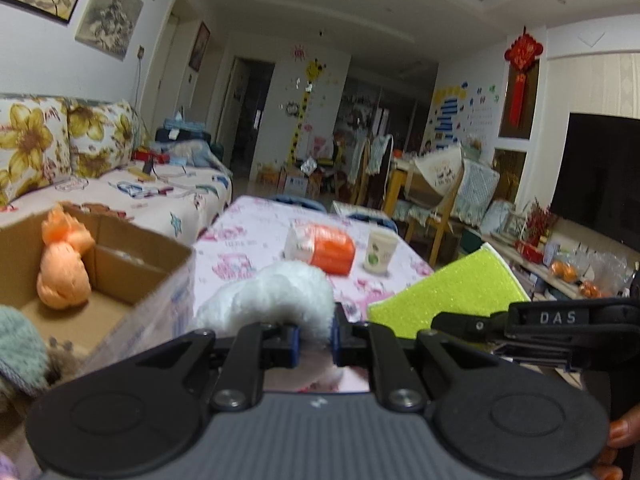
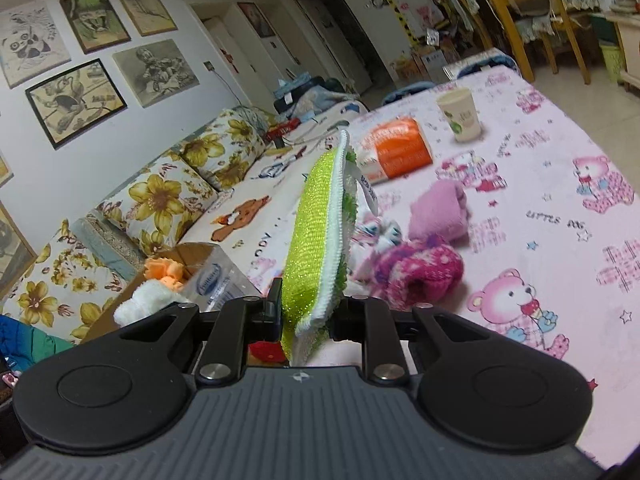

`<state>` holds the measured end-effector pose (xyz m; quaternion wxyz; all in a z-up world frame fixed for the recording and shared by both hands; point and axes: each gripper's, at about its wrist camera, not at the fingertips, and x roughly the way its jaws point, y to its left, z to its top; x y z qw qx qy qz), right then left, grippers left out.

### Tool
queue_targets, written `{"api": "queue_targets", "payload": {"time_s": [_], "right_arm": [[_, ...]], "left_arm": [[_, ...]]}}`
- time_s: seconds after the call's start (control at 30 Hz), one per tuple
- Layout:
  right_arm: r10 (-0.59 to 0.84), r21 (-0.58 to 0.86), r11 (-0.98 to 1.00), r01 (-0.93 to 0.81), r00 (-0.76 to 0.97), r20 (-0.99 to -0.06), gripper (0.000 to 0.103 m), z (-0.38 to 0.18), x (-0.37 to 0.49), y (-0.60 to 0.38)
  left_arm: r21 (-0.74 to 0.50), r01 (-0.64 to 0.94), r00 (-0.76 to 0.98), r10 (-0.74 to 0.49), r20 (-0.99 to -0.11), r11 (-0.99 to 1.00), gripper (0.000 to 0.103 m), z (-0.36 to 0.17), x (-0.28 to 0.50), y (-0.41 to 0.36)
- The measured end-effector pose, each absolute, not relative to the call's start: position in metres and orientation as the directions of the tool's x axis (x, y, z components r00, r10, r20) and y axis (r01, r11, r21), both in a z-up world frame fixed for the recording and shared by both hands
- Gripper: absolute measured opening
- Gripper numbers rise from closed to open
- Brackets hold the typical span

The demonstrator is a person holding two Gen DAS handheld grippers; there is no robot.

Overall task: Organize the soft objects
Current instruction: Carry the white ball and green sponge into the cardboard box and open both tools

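pinching a white fluffy cloth (image 1: 276,296), the left gripper (image 1: 314,344) holds it above the table edge beside the cardboard box (image 1: 160,280). orange soft toy (image 1: 64,272) lies inside the box. right gripper (image 2: 306,316) clamped on a green sponge pad (image 2: 316,240), upright, over the pink tablecloth (image 2: 560,200). pink socks (image 2: 420,272) lie near.

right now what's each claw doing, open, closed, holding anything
Left claw: closed on the white fluffy item.
Right claw: closed on the green sponge pad, held on edge.
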<state>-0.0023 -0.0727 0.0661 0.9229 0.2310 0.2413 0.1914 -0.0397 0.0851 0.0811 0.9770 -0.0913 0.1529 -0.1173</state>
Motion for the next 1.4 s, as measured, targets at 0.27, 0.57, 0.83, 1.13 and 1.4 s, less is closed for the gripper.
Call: {"api": "queue_targets", "payload": {"time_s": [0.27,0.57,0.83,1.13,1.4], "right_arm": [[0.484,0.484,0.824,-0.294,0.811,-0.33,0.025,0.085,-0.005,-0.04],[0.547,0.467,0.799,-0.378,0.78,-0.304,0.025,0.109,0.019,0.006],[0.617,0.443,0.769,-0.461,0.716,-0.326,0.025,0.116,0.063,0.06],[0.627,0.403,0.777,-0.483,0.649,-0.431,0.036,0.096,0.095,0.1],[0.607,0.434,0.787,-0.438,0.679,-0.413,0.099,0.098,0.074,0.078]], "left_arm": [[-0.256,0.172,0.949,-0.23,-0.217,0.951,0.011,0.094,-0.05,0.11],[-0.332,0.005,0.98,-0.072,-0.188,0.943,0.012,0.101,-0.05,0.153],[-0.356,-0.259,0.94,0.149,-0.307,0.898,0.012,0.095,-0.033,0.193],[-0.31,-0.392,0.888,0.267,-0.376,0.866,0.03,0.086,-0.029,0.217],[-0.305,-0.415,0.876,0.287,-0.387,0.857,0.057,0.085,-0.034,0.219]]}}
